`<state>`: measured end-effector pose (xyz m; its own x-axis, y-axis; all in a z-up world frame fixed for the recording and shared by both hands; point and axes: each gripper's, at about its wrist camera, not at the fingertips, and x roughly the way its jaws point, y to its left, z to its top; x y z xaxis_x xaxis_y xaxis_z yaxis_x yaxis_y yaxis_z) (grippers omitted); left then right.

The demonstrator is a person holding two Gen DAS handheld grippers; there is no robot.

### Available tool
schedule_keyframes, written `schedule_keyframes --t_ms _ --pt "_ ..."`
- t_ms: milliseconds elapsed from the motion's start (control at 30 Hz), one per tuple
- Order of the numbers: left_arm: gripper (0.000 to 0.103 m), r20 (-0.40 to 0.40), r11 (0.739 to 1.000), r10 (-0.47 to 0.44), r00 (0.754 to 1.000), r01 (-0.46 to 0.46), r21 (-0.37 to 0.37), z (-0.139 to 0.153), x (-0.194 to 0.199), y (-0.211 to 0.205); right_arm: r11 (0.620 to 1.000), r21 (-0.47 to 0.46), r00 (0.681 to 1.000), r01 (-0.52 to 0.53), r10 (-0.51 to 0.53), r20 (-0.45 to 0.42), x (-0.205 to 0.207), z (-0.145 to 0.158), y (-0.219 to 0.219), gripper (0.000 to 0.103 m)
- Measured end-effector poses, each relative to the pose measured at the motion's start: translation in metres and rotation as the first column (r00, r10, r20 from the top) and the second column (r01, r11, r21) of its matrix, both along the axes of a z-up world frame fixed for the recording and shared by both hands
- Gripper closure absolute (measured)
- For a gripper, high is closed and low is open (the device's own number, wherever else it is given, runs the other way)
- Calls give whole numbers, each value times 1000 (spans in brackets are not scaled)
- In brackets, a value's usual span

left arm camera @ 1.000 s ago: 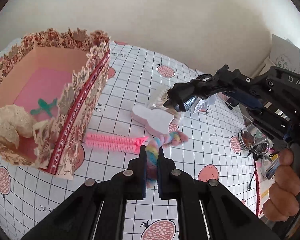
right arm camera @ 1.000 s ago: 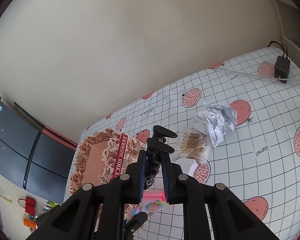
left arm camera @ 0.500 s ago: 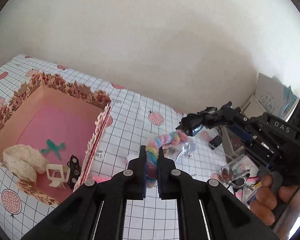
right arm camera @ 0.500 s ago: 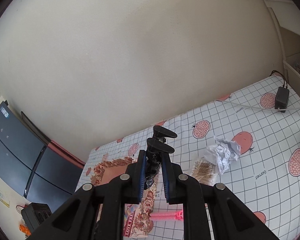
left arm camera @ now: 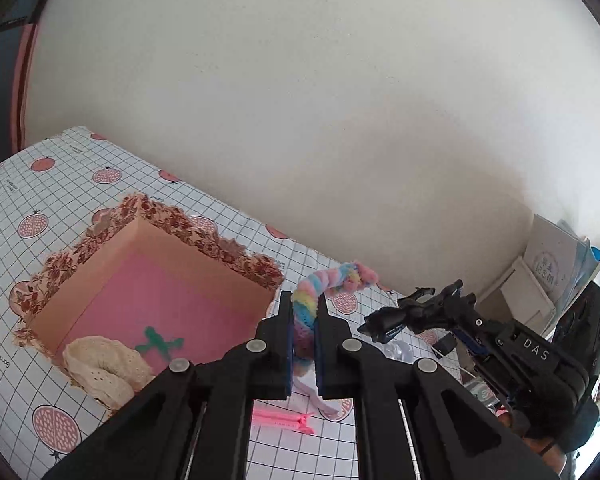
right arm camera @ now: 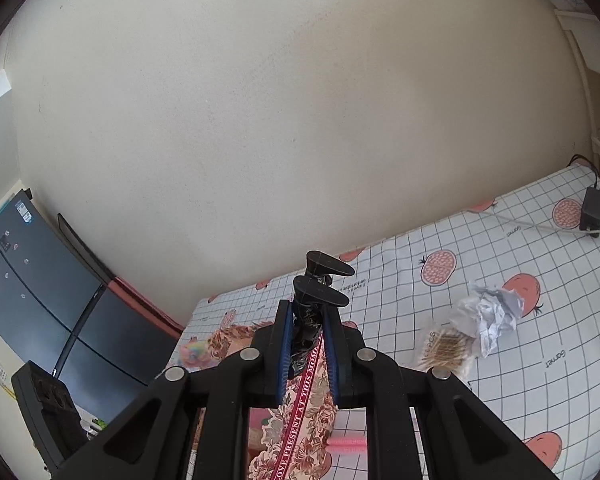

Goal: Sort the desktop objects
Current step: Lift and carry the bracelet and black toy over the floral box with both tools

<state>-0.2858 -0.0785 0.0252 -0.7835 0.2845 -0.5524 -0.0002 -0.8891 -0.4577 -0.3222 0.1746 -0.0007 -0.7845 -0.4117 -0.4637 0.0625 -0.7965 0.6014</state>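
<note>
Left wrist view: the left tool (left arm camera: pixel 304 320) clamps a fuzzy rainbow twist (left arm camera: pixel 324 284), held above the desk (left arm camera: pixel 40 184) beside the floral box (left arm camera: pixel 148 280). Right wrist view: the right tool (right arm camera: pixel 307 338) grips a black hair clip (right arm camera: pixel 320 284) over that box's rim (right arm camera: pixel 300 412).

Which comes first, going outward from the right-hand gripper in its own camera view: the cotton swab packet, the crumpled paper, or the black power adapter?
1. Cotton swab packet, just right of the right gripper.
2. Crumpled paper, right behind the packet.
3. Black power adapter, far right near the wall.
</note>
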Motion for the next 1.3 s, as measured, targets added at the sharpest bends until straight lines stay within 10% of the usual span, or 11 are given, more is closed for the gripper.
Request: schedule_keyframes --t_ms 1300 --pt "95 171 964 246 954 -259 57 -59 13 -87 934 218 957 -284 264 116 -12 -49 -140 86"
